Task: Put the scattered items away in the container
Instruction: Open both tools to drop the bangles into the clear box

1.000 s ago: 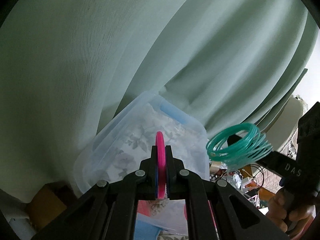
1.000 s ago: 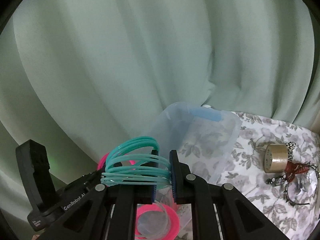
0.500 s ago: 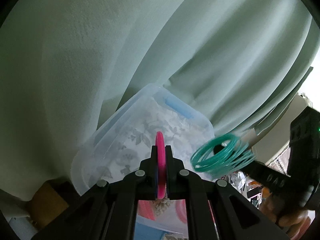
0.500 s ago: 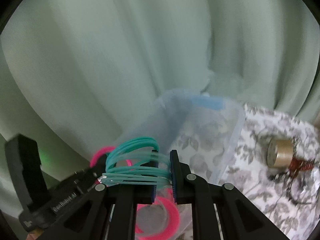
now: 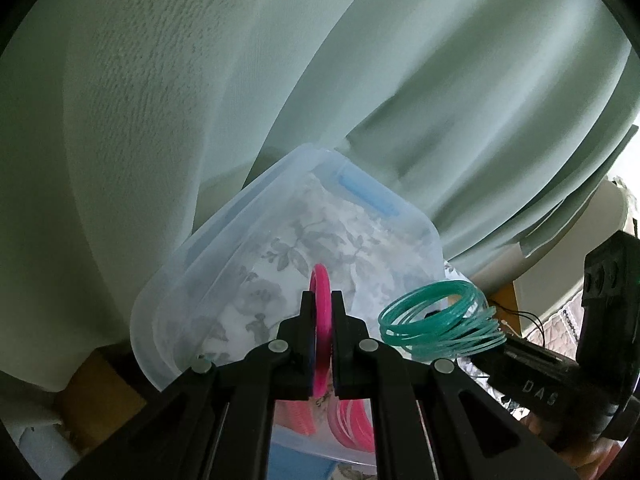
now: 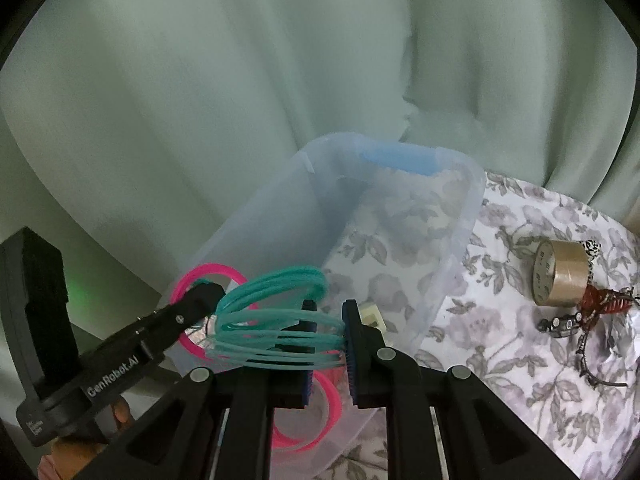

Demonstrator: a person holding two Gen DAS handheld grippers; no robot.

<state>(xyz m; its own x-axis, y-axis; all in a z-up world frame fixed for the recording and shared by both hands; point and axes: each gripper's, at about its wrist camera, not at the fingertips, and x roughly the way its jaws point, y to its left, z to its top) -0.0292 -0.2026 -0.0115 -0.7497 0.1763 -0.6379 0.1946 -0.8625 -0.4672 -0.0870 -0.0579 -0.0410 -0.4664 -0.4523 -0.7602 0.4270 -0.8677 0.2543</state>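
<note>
- You are in the drop-off step: both grippers hang over the translucent pale-blue plastic container (image 6: 400, 216), which stands near the curtain-side edge of the floral-patterned cloth (image 6: 520, 360) and hard against the pale green curtain (image 6: 240, 80).
- Your right gripper (image 6: 328, 344) carries the bundle of thin teal plastic bangles (image 6: 276, 320). Its jaws have just been opening and now stand slightly apart, the bangles threaded between them; whether the blue pads still press on the rings is hard to tell, but the bundle hangs there, not yet fallen.
- The teal rings lie roughly flat, their stack fanned out, the long spread of the bundle running across your jaws towards your left gripper (image 5: 322, 328).
- That left gripper is clamped tight on a single bright pink plastic bangle (image 5: 321, 320), held on edge, its flat plane upright and in line with the fingers.
- More pink bangles (image 6: 320, 412) already lie at the container's near end.
- Next, judge that the teal bundle is inside the container's rim, then widen the right jaws fully so it slips free; the loose rings may snag on a pad.
- Afterwards release the pink bangle likewise. A brown tape roll (image 6: 560, 276) and dark jewellery (image 6: 592, 316) wait towards the cloth's right edge.
</note>
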